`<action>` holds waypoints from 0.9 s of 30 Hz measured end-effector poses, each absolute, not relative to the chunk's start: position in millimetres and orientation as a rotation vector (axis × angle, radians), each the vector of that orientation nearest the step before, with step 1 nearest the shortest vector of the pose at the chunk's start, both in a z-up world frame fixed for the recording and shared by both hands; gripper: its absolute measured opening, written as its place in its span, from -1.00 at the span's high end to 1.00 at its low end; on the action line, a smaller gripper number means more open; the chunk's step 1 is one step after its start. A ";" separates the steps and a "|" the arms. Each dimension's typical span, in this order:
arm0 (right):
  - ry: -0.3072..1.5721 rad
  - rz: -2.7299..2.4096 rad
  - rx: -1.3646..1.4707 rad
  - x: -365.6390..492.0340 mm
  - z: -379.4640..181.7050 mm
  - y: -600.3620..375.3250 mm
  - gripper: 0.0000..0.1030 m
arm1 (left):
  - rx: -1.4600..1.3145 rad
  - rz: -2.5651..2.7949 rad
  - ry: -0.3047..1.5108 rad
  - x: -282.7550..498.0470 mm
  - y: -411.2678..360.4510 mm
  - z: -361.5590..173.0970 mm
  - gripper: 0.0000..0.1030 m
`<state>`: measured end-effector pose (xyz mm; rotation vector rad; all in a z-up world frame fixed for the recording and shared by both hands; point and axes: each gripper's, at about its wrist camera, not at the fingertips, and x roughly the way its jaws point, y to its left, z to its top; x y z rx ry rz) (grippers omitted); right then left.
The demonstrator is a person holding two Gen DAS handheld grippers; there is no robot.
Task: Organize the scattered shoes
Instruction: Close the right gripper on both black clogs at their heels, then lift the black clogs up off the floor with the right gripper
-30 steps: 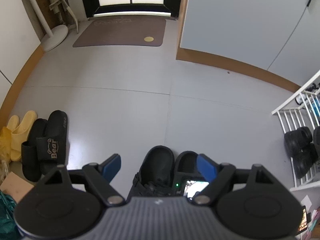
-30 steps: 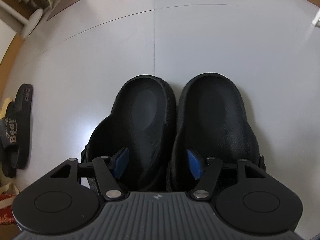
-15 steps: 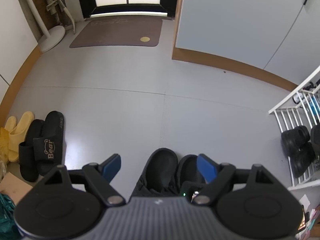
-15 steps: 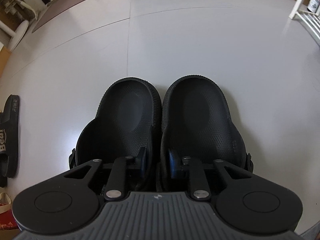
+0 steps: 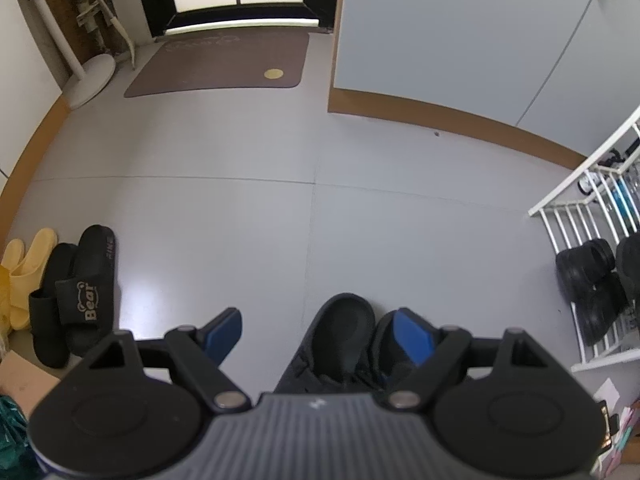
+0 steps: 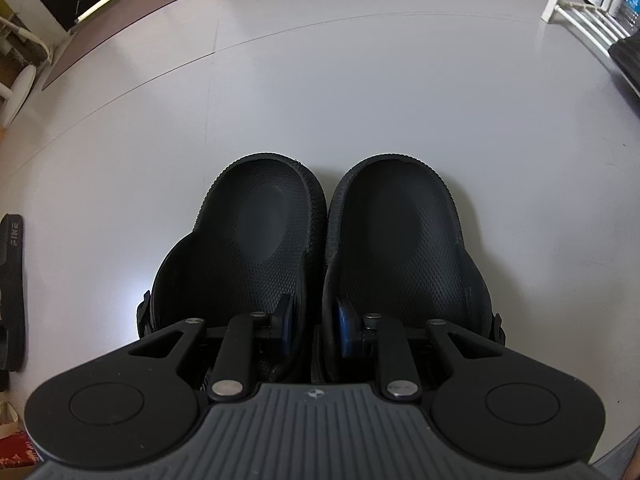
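My right claw (image 6: pixel 313 330) has just closed, one finger inside each black clog (image 6: pixel 256 256), pinching their touching inner walls directly beneath it. My left claw (image 5: pixel 318 334) hangs spread, empty. Risk: thin walls could slip free on lifting.

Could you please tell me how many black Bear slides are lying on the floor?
2: the black Bear slides lie side by side by the left wall, right of the yellow slippers; others may be hidden.

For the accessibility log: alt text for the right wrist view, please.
The right tool pinches the touching inner walls of a pair of black clogs, one finger inside each, above a grey floor. A white rack stands at upper right.
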<state>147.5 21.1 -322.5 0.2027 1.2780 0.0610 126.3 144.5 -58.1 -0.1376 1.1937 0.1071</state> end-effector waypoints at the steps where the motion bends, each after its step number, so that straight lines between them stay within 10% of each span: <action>1: 1.279 0.049 0.205 149.3 -322.7 13.4 0.53 | -0.138 0.105 1.195 126.1 143.2 -58.5 -0.65; 27: 1.281 0.229 -0.011 170.3 -316.8 -63.1 0.53 | -0.099 0.069 1.217 128.5 111.7 -67.7 -0.65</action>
